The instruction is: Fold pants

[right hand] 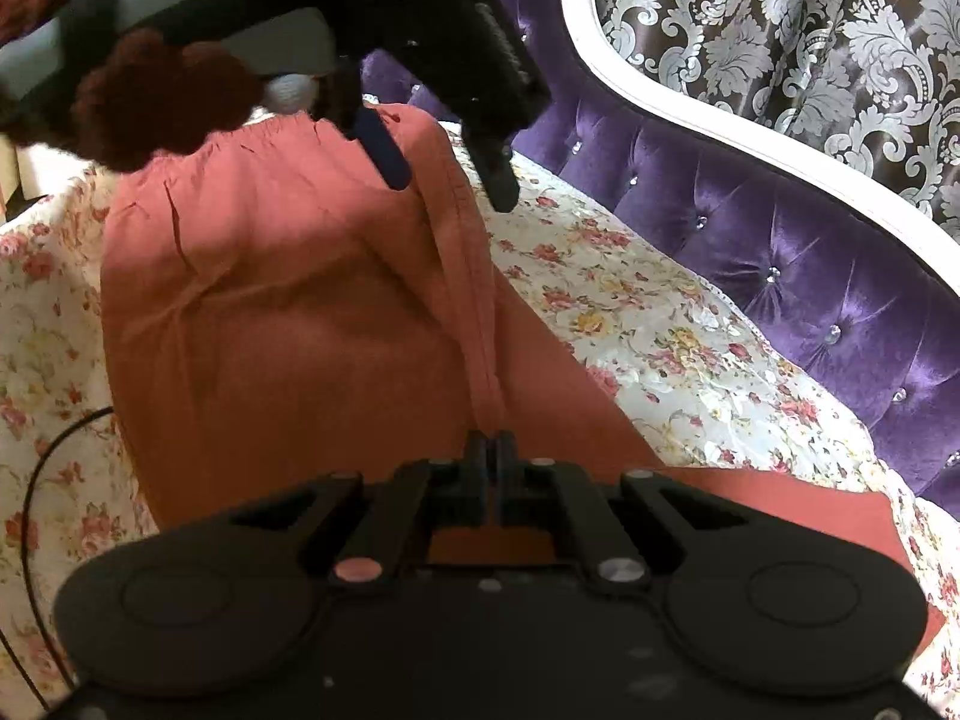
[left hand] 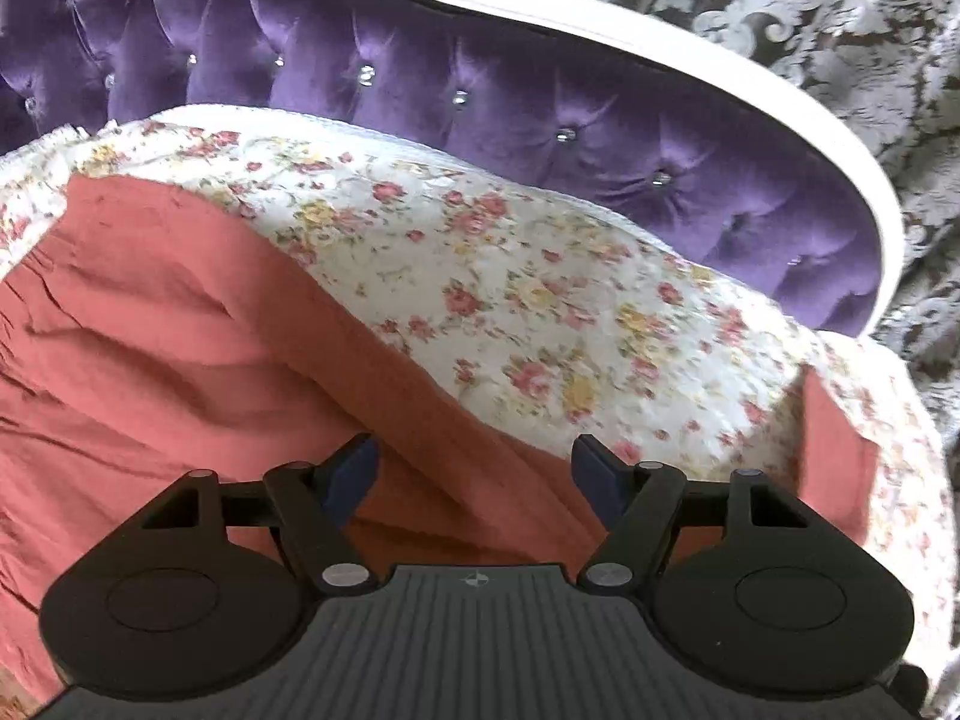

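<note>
Headboard (left hand: 540,120): purple, tufted, white-framed.
Bed (left hand: 510,276): floral cover.
Pants (right hand: 270,300): pink, spread on the bed, one ridge raised.
Right tool (right hand: 493,450): pressed together, pinching the ridge.
Left tool (left hand: 474,462): spread wide over the pants' edge.

Soft daylight, even exposure; sheen on the purple tufted velvet headboard (left hand: 600,138) (fisheye bending at edges); slight motion blur.

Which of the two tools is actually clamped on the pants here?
The right tool, shut on a pinched ridge of the pants. The left tool is open, hovering over the fabric.
</note>
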`<state>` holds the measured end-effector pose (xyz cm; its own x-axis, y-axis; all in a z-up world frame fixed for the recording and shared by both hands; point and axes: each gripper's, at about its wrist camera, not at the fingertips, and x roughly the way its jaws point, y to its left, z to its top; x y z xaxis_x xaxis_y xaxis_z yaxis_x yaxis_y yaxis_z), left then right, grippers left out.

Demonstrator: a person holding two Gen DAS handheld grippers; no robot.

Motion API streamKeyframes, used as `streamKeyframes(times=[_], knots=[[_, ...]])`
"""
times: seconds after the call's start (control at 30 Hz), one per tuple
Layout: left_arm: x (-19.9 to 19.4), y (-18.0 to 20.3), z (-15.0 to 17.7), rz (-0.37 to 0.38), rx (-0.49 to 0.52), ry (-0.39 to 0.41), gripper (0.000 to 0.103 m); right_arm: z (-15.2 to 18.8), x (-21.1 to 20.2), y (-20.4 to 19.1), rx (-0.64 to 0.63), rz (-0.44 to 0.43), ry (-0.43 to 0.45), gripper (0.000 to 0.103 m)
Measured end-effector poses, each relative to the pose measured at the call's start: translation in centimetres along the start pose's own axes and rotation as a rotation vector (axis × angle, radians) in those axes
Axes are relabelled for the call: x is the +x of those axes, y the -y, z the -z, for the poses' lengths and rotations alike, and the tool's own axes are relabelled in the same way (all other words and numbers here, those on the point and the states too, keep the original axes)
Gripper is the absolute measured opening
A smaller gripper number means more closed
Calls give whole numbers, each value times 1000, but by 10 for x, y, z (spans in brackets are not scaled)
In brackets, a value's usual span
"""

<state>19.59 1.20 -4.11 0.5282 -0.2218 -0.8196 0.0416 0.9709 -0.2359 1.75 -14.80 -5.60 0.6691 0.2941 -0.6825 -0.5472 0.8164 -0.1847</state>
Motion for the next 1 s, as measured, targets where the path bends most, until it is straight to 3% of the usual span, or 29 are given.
streamKeyframes(times=[0.1,0.13,0.17,0.2,0.33,0.47,0.6,0.77,0.9,1.0], knots=[[11,0,-6,-24,6,-31,69,3,-1,0,21,-5,5,4],[18,1,-8,-39,4,-53,56,2,0,1,27,-7,7,4],[21,0,-8,-44,-1,-60,19,3,0,1,32,-8,9,4],[21,-1,-8,-36,-9,-57,8,4,0,1,35,-5,11,4],[-22,-4,12,-48,-8,53,8,3,-3,3,62,9,34,4],[-74,-10,58,-37,9,132,8,1,-18,2,94,21,62,4],[-94,-27,112,3,-35,119,8,9,-34,-8,138,8,50,4],[-64,-37,148,-17,-50,14,8,25,-38,-23,175,-3,-33,7],[-39,-43,152,-15,-59,-41,8,27,-58,-10,319,-50,-7,27],[-36,-43,149,-16,-40,-34,8,17,-69,21,476,12,36,39]])
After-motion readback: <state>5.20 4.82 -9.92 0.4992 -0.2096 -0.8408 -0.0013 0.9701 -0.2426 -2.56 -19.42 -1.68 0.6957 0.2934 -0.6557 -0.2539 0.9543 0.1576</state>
